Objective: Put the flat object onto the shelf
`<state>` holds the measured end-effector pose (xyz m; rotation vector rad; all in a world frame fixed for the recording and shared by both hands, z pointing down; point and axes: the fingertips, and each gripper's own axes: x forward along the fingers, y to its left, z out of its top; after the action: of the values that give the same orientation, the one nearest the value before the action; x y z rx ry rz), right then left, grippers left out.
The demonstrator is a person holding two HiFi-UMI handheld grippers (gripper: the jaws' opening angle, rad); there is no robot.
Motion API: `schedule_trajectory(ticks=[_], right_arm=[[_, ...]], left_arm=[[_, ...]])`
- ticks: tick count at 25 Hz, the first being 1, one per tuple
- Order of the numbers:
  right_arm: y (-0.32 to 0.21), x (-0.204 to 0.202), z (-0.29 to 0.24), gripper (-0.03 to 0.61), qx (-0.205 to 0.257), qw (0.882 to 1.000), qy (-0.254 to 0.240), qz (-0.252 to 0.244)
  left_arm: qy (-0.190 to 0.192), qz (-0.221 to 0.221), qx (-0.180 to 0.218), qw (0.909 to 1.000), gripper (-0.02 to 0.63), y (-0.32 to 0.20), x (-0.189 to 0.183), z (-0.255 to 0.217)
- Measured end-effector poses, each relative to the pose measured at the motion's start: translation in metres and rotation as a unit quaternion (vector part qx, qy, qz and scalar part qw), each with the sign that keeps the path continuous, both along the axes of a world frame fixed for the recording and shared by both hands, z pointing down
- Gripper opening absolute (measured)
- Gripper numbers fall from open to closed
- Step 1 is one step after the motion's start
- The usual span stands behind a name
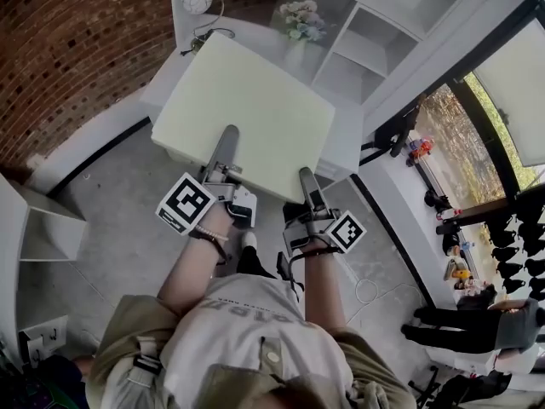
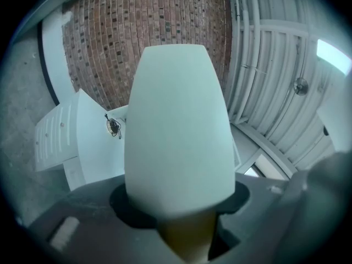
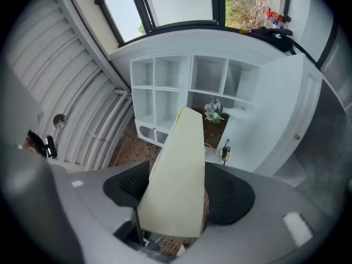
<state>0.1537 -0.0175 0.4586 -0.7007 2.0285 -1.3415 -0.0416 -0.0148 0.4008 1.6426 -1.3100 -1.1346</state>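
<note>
Board (image 1: 247, 109) not on shelf (image 1: 375, 24) yet: it's up in the air in front of it, near edge clamped by both L gripper (image 1: 226, 143) & R gripper (image 1: 306, 181), so carry-over, set-down & release look left to do.

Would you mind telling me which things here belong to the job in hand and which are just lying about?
In the job:
- flat board, clamped in the jaws of the left gripper and the right gripper
- white shelf

Lying about:
- bunch of flowers
- round white ornament
- small coloured toys
</note>
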Motion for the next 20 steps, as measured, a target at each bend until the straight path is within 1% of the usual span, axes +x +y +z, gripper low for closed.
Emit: schedule_trajectory(ticks=[4, 9, 12, 14, 17, 20], right_arm=[[-0.037, 0.009, -0.009, 0.314, 0.013, 1.0, 0.003, -0.008], [-0.084, 0.016, -0.018, 0.304, 0.025, 0.999, 0.016, -0.014], [-0.11, 0.022, -0.024, 0.299, 0.033, 0.999, 0.017, -0.024], [-0.128, 0.026, -0.025, 0.299, 0.036, 0.999, 0.018, -0.032], [-0.154, 0.029, -0.024, 0.298, 0.036, 0.998, 0.017, -0.046], [-0.178, 0.032, -0.025, 0.298, 0.042, 0.997, 0.021, -0.062]], left_arm=[[0.001, 0.006, 0.014, 0.9999, 0.266, -0.037, 0.009, -0.008], [-0.011, 0.02, 0.033, 0.9992, 0.299, -0.081, 0.016, -0.015], [-0.036, 0.033, 0.044, 0.9979, 0.33, -0.102, 0.026, -0.016], [-0.06, 0.047, 0.05, 0.9958, 0.342, -0.114, 0.033, -0.016], [-0.095, 0.076, 0.06, 0.9908, 0.368, -0.131, 0.043, -0.015], [-0.116, 0.107, 0.061, 0.9856, 0.382, -0.145, 0.049, -0.007]])
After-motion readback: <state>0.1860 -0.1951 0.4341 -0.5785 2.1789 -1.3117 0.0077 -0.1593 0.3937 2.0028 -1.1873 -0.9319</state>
